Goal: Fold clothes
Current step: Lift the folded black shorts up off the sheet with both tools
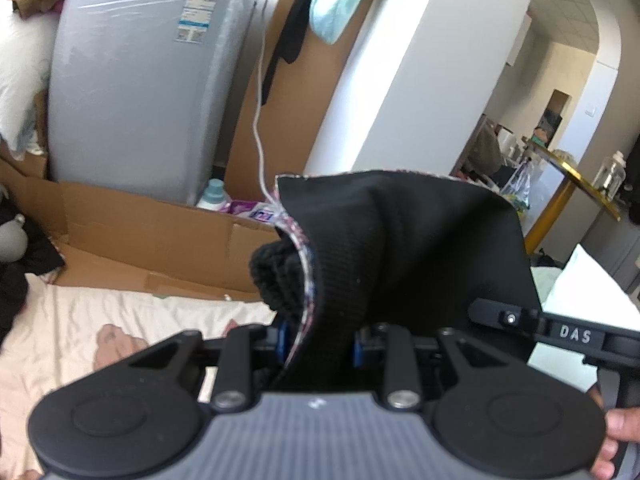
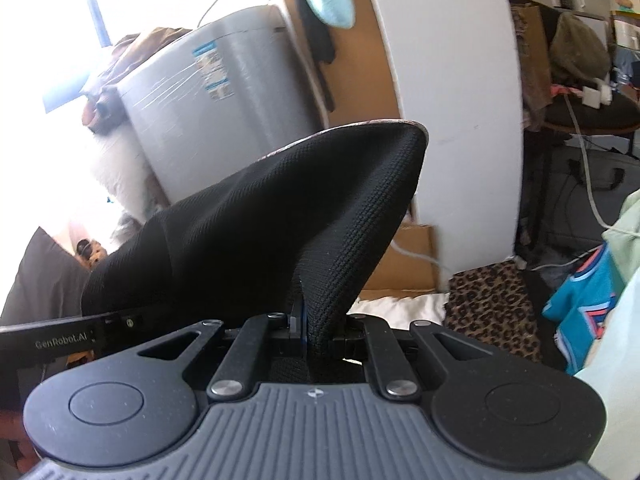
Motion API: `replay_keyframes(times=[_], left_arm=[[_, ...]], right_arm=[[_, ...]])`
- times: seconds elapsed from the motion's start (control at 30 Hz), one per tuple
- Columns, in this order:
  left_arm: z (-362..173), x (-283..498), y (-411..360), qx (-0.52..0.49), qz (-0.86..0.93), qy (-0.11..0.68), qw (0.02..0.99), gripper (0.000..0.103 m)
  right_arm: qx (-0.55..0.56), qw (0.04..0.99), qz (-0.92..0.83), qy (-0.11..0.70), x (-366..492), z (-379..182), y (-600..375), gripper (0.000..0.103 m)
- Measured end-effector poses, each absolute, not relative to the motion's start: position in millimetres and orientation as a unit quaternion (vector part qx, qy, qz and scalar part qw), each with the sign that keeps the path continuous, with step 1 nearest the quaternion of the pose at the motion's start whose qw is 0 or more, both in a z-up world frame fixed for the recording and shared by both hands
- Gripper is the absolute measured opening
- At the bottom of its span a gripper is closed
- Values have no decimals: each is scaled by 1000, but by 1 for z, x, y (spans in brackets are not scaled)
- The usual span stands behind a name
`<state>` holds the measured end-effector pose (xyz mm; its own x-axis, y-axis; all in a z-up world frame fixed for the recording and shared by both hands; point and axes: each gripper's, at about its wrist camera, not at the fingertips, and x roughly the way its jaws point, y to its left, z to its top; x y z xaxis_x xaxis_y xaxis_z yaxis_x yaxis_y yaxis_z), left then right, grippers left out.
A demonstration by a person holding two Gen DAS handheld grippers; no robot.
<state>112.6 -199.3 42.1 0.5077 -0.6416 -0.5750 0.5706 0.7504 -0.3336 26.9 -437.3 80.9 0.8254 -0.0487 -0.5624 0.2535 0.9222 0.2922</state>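
Left tool [image 1: 320,350] is clamped tight on the black knit garment [image 1: 400,248], blue pads pinching the fabric, its speckled pink edge showing. Right tool [image 2: 316,334] is pressed together on the same black cloth [image 2: 280,216], which rises in a peak above the fingers. Garment is lifted between both tools, above the bed's cream sheet [image 1: 120,320]. Beyond stand a grey appliance [image 1: 140,92] and flattened cardboard [image 1: 160,232]; a leopard-print cloth [image 2: 492,304] lies to the right.

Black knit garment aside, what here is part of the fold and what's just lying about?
In the job:
black knit garment
left gripper
right gripper
pale bedsheet

Lying about:
grey appliance
cardboard
leopard-print cloth
teal jersey
detergent bottle
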Motion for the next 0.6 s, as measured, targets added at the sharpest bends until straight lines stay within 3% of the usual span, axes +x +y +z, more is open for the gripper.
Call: replay_keyframes(times=[0.33, 0.6], left_arm=[[31, 123, -266, -51, -376, 360, 852, 30], [-18, 153, -316, -33, -405, 370, 835, 31]], right_arm=[[188, 930, -142, 282, 26, 75, -501, 7], [187, 925, -194, 269, 39, 33, -547, 7]])
